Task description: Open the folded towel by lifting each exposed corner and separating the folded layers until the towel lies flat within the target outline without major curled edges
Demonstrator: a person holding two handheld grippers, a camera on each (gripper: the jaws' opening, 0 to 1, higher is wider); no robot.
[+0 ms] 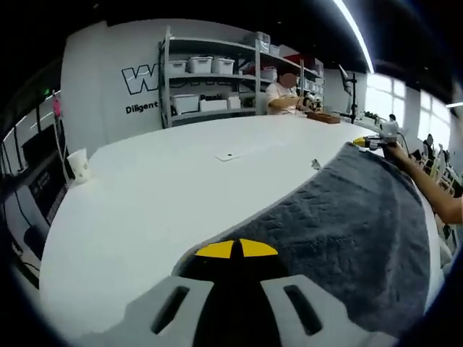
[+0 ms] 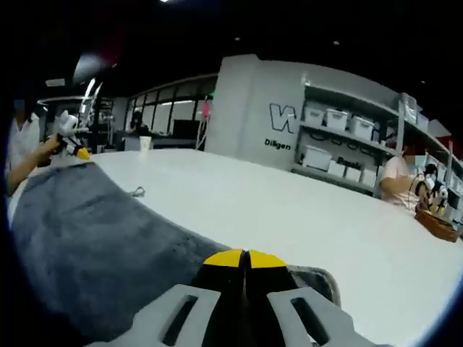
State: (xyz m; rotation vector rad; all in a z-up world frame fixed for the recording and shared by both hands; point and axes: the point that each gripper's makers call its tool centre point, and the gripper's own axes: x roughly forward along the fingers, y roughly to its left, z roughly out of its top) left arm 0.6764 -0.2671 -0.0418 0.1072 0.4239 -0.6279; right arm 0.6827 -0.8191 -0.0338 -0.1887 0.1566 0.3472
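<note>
While my left gripper (image 1: 237,249) sits low in the left gripper view, its yellow-tipped jaws are pressed together on the near corner of the grey towel (image 1: 347,231), pinching it. The towel spreads right and away from that corner across the white table (image 1: 159,195), and looks mostly spread out. At its far corner my right gripper (image 1: 377,140) shows, held in my hand (image 1: 397,151), right at the towel edge.

In the right gripper view my right gripper (image 2: 247,258) has its yellow tips closed together too, gripping a towel (image 2: 87,231) corner; a bit of edge curls up just right of the jaws. The towel runs left and away to my left gripper (image 2: 74,148).

A small bit (image 2: 137,192) lies on the table just beside the towel edge, can't tell what. Further off, a paper cup (image 1: 78,164) near the table edge. Beyond, shelves (image 1: 210,79) with white bins against a lettered wall (image 1: 137,79), and a person (image 1: 281,94) seated at the far end.
</note>
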